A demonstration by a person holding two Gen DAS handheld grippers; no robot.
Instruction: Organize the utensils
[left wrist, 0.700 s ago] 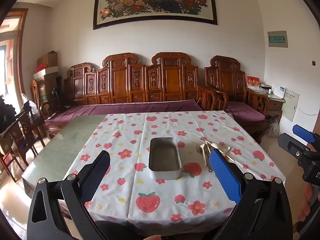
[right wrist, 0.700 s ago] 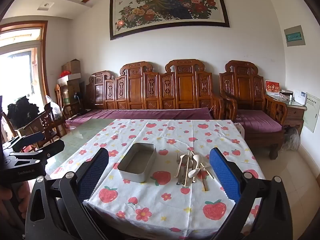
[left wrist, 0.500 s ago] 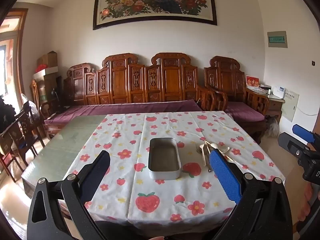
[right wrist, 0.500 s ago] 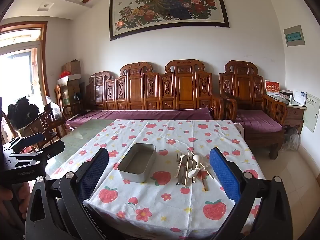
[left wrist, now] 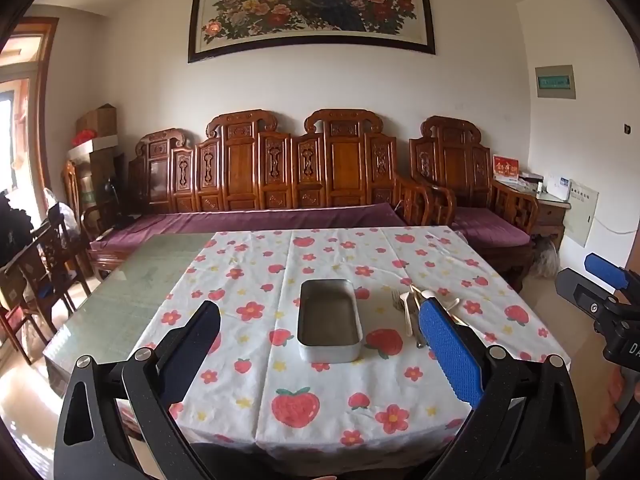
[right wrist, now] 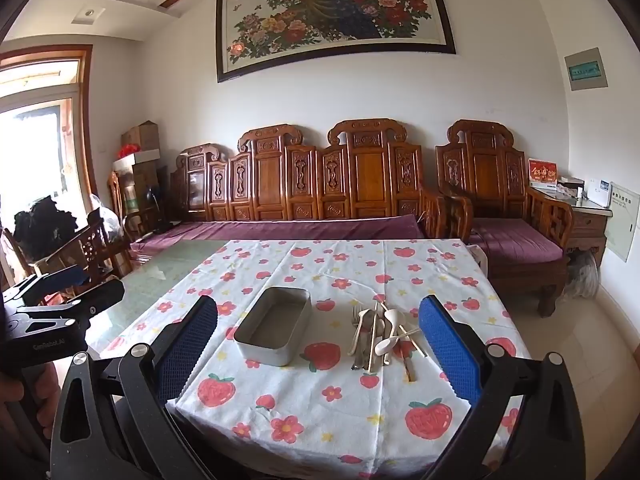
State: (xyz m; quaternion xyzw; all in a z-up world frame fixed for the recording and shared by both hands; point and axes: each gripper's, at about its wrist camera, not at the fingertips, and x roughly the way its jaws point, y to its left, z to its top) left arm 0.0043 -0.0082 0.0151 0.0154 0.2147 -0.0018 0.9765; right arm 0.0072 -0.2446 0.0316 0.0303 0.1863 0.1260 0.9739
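A rectangular metal tray stands empty on the strawberry-print tablecloth. To its right lies a loose pile of utensils: forks, pale spoons and chopsticks. My left gripper hangs open in front of the table's near edge, with nothing between its blue-padded fingers. My right gripper is open too and holds nothing, short of the tray and the pile. Each gripper shows at the edge of the other's view.
The cloth covers the right part of a glass-topped table. Behind it runs a carved wooden bench with purple cushions and an armchair. Wooden chairs stand at the left.
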